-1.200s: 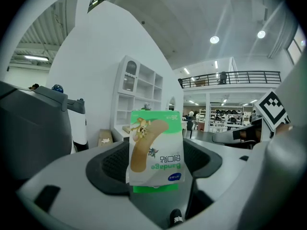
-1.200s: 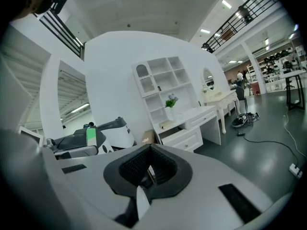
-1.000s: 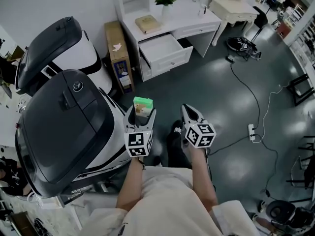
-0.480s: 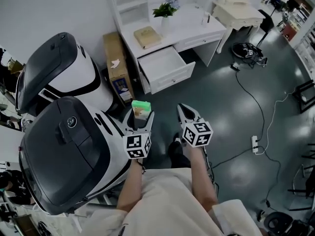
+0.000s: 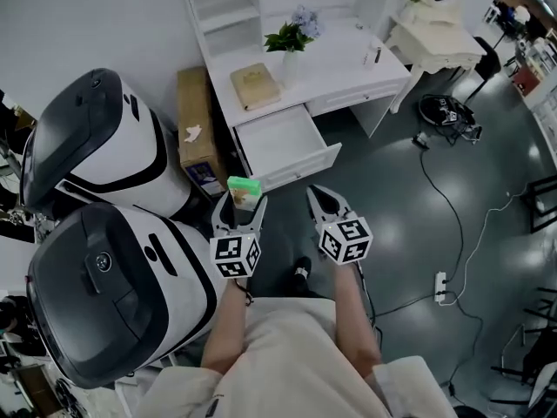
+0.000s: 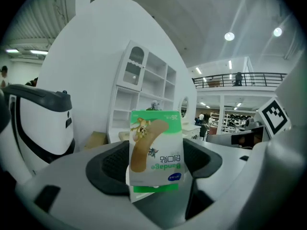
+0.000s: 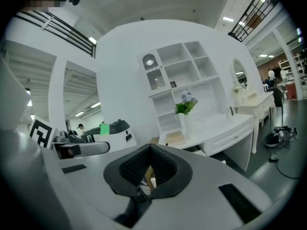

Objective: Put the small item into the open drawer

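Observation:
A small green and white bandage box [image 5: 244, 190] stands upright between the jaws of my left gripper [image 5: 239, 205], which is shut on it. In the left gripper view the box [image 6: 156, 150] fills the middle, its print upside down, with the left gripper [image 6: 154, 163] clamped on its lower part. My right gripper [image 5: 319, 200] is held beside it with its jaws shut and nothing in them; the right gripper view shows its pads [image 7: 148, 169] closed together. The open drawer [image 5: 278, 144] juts out of the white desk [image 5: 348, 68] just ahead of both grippers.
Two big white and black pod-shaped machines [image 5: 113, 294] [image 5: 91, 142] crowd the left side. A tall cardboard box [image 5: 196, 129] leans by the desk. A book [image 5: 255, 85] and a potted plant [image 5: 291, 37] sit on the desk. A cable and power strip [image 5: 441, 286] lie on the floor at the right.
The person has stepped toward the desk, so the open drawer now lies closer in front of the grippers. Both grippers keep their hold and pose.

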Demonstrator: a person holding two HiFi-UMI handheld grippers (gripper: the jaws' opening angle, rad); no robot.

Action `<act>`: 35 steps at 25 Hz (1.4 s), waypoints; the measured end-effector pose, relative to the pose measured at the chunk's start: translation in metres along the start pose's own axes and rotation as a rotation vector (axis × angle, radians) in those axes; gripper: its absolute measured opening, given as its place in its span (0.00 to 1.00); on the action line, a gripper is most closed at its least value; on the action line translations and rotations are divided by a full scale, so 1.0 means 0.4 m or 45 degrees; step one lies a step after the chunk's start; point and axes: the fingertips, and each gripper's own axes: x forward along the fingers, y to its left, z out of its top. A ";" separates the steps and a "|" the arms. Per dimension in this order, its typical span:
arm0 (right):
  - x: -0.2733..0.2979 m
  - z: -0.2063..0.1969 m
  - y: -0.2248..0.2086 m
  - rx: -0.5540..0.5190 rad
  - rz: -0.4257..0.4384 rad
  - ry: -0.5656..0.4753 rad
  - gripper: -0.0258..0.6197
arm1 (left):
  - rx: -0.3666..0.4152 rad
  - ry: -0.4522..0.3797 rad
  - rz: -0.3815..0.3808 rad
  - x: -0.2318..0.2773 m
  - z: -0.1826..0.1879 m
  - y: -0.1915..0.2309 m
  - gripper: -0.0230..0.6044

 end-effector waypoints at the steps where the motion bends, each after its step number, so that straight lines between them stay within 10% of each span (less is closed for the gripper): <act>1: 0.012 0.013 -0.021 -0.012 0.023 -0.024 0.08 | -0.016 0.001 0.007 0.029 0.002 0.000 0.61; 19: 0.229 -0.049 -0.210 0.074 0.070 0.133 0.08 | -0.056 0.055 0.182 0.190 -0.017 0.162 0.61; 35: 0.546 0.033 -0.404 -0.037 -0.050 0.231 0.08 | -0.058 0.070 0.061 0.626 0.089 0.314 0.61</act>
